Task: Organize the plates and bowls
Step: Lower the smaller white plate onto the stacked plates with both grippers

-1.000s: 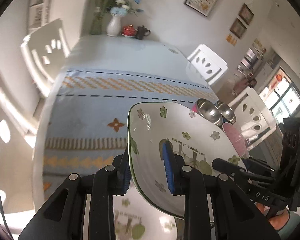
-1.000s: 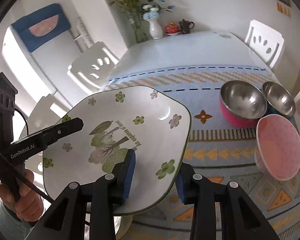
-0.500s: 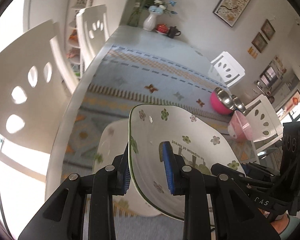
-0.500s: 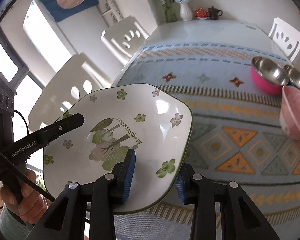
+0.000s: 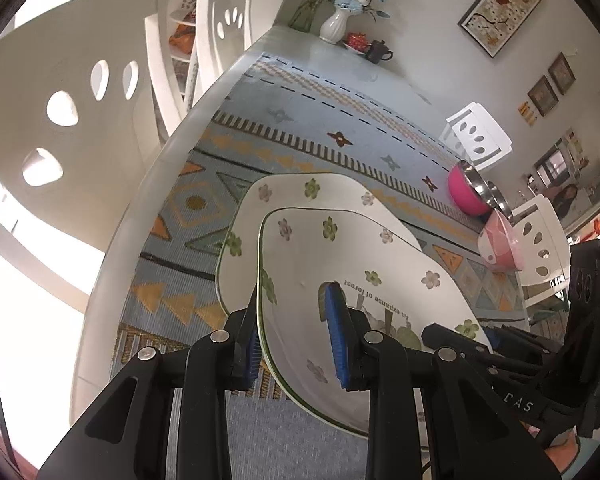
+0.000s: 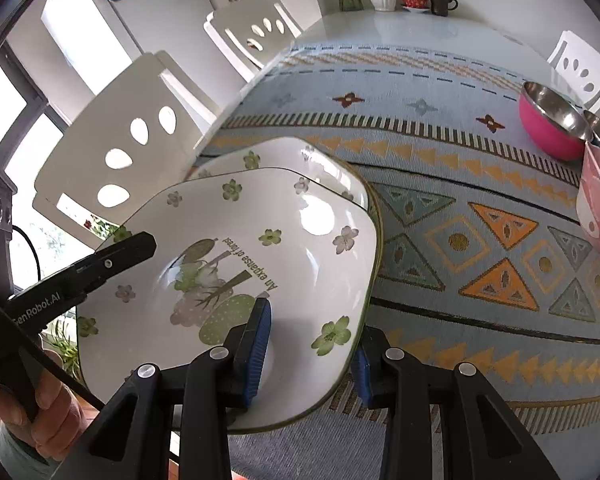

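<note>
Both tools have carried the white square floral ceramic plate (image 6: 260, 240) down and across; left tool (image 5: 294, 336) and right tool (image 6: 308, 344) stay clamped on its rim, directly above the matching plate (image 5: 300, 196) on the tabletop (image 6: 460, 208), nearly stacked.

The held plate (image 6: 236, 264) carries a printed line beside its tree picture — "An expanse of forest" — which reads upside down in the left wrist view. On the side of the left gripper (image 6: 112, 258), in the right wrist view, stands "GenRobot.AI", its first letter partly cut off. On the right gripper (image 5: 452, 338) only the letters "DAS" can be read.
</note>
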Motion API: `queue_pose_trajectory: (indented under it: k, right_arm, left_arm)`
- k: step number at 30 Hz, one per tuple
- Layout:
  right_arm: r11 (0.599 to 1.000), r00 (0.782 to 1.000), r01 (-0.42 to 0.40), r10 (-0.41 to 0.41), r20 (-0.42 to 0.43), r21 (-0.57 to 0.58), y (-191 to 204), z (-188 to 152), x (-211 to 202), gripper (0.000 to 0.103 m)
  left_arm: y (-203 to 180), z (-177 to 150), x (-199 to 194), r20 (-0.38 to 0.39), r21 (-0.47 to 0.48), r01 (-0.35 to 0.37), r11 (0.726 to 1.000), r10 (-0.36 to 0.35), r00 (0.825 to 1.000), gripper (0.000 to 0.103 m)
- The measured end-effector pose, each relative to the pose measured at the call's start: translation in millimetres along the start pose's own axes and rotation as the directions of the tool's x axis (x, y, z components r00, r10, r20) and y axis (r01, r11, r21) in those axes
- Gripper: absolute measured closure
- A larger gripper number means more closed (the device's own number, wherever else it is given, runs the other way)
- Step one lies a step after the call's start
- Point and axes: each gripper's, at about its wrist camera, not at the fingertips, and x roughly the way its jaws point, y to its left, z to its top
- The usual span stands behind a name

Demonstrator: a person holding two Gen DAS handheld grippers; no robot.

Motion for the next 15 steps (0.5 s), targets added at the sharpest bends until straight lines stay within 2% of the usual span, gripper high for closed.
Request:
queue_pose_trajectory:
  k: [10,13,15]
  right_arm:
    - [0.998,0.999,0.049,-0.049,-0.017,-0.026,3.3,1.6,10.2,0.068]
    - [0.998,0.998,0.063,-0.063,-0.021,-0.021,3.0,1.7,13.3,0.068]
    - [0.99,0.991,0.135,-0.134,0.023,-0.048,9.3,3.8,7.5,0.068]
  left_arm:
    - [6.0,-1.8,15.4,-0.032,0.007,-0.034,0.999,0.034,0.999,0.079]
    - [4.0,3.0,15.5,-0.027,0.022,-0.093,0.995,0.094,0.995,0.079]
    - [-0.9,5.7,9.4,0.01,0.05,-0.159,0.986,0.159,0.987,0.075]
